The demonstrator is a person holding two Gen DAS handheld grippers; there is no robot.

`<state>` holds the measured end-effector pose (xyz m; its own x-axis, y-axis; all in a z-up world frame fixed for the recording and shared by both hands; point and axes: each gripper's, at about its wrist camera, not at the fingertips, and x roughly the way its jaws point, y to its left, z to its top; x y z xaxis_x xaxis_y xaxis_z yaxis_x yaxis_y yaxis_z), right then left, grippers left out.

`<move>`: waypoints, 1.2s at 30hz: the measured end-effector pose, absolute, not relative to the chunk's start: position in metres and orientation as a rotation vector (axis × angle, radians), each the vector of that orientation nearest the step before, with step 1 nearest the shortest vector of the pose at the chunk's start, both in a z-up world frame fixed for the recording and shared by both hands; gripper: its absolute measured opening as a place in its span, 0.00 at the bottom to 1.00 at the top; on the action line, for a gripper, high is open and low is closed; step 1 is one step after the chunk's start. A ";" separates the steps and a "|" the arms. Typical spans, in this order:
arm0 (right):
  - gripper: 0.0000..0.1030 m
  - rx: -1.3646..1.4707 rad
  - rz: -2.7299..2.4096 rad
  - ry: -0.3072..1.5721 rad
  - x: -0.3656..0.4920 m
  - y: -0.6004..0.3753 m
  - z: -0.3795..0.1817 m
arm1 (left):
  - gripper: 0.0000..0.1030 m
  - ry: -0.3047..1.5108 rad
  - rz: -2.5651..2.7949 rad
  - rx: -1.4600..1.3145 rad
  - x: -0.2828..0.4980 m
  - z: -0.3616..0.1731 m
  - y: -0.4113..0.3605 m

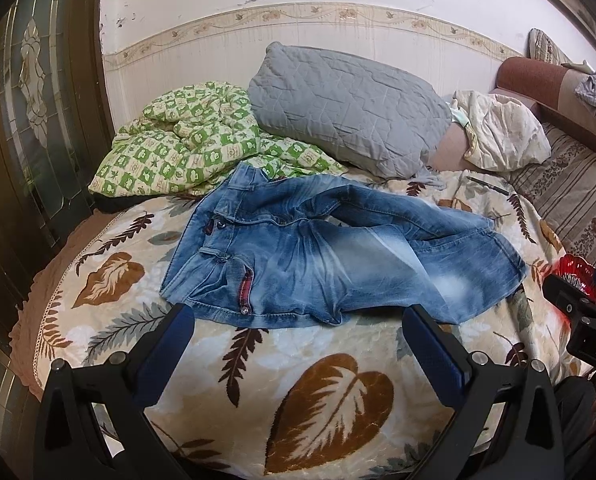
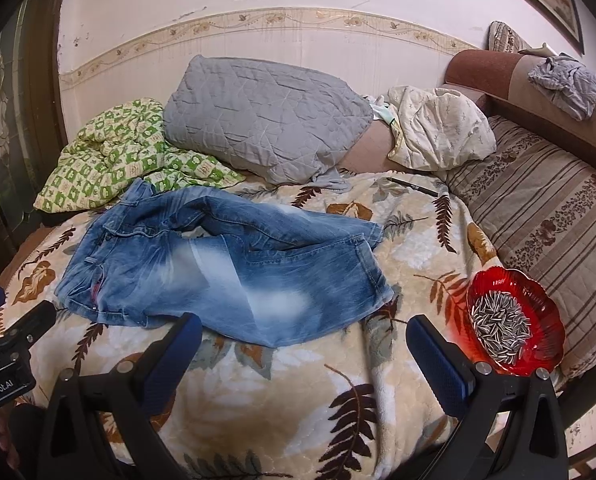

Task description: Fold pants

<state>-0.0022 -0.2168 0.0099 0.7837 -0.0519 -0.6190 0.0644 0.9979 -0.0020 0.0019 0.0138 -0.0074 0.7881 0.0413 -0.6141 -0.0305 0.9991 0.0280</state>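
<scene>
Both tongs hover level over the leaf-print blanket (image 1: 329, 392), jaws wide, empty: left tongs (image 1: 298, 316), right tongs (image 2: 303, 326). Faded blue denim pants (image 1: 317, 256) lie unfolded just ahead, waistband left.

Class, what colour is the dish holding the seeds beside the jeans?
Red; the dish shows best in the right wrist view.

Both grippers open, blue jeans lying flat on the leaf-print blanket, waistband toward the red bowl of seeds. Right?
Not quite. The waistband of the faded blue denim jeans points away from the red glass bowl of sunflower seeds, toward the green checked quilt; the leg hems lie nearer the bowl, as the right wrist view shows. Left gripper and right gripper are open; the jeans do lie on the leaf-print blanket.
</scene>
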 end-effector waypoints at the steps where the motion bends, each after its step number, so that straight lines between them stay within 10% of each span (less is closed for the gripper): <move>1: 1.00 0.018 -0.063 0.667 -0.002 -0.217 0.010 | 1.00 0.662 0.039 0.017 0.002 -0.007 0.014; 36: 1.00 0.032 -0.065 0.675 -0.002 -0.219 0.005 | 1.00 0.679 0.036 0.029 0.003 -0.011 0.013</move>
<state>-0.0021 -0.2193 0.0046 0.7788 -0.0496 -0.6253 0.0704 0.9975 0.0086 0.0028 0.0129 -0.0107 0.7775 0.0424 -0.6275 -0.0234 0.9990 0.0385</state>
